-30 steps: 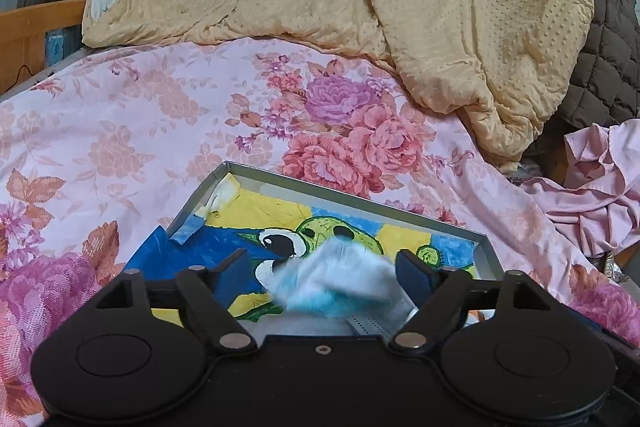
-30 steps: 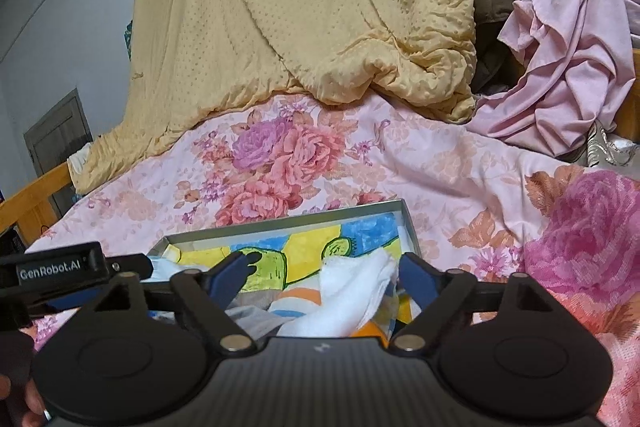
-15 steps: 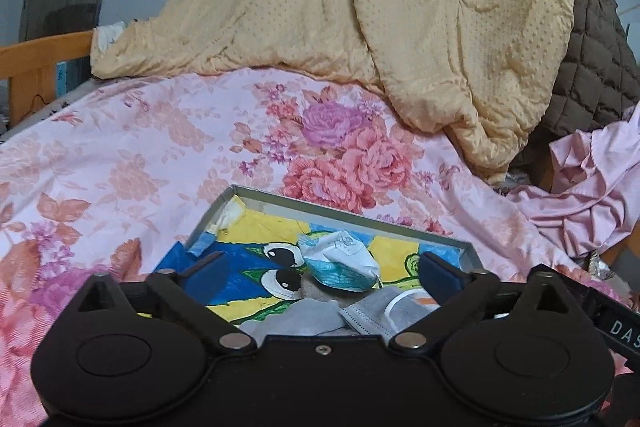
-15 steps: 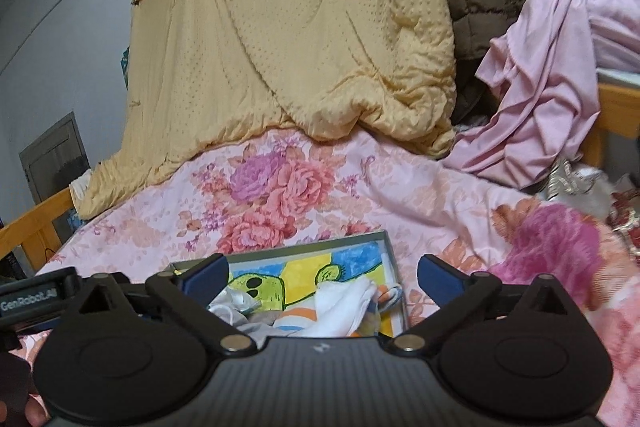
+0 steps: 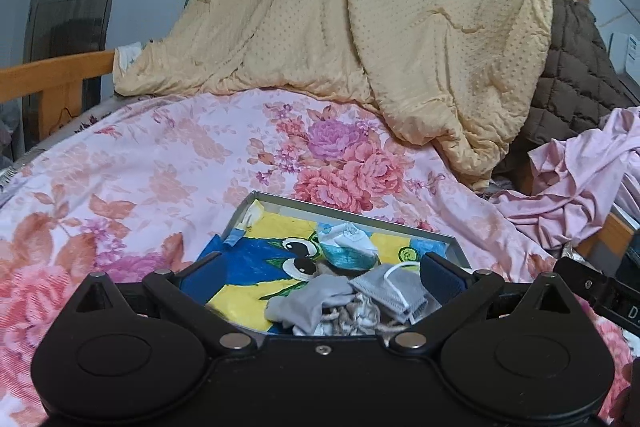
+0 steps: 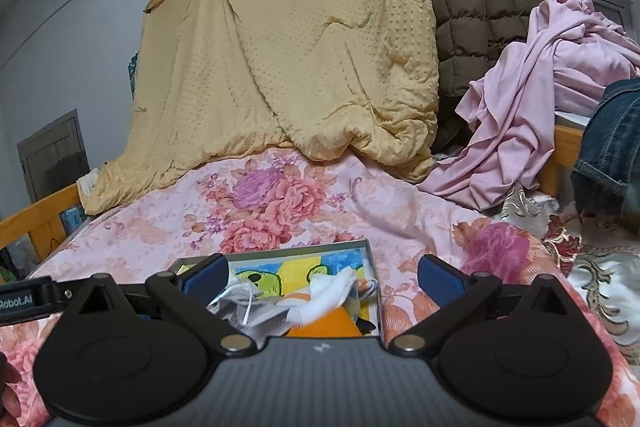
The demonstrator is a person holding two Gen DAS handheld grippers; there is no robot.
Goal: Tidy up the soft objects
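resting on the flowered bedspread [image 5: 152, 163], a shallow tray [image 5: 352, 213] is seen with soft things piled in it: a blue and white pouch [image 5: 348, 247], a grey face mask [image 5: 390, 291], a grey cloth [image 5: 316, 301], a white cloth [image 6: 328, 297]. both the left gripper [image 5: 320, 277] and right gripper [image 6: 322, 277] are held with fingers spread wide, nothing gripped.

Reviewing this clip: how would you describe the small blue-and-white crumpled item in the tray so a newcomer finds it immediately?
On the pink floral bedspread lies a shallow grey tray lined with a yellow-and-blue cartoon picture. Toward its far side lies the crumpled pouch, above the grey cloth and grey face mask. It alone is white on top with a teal-blue underside.
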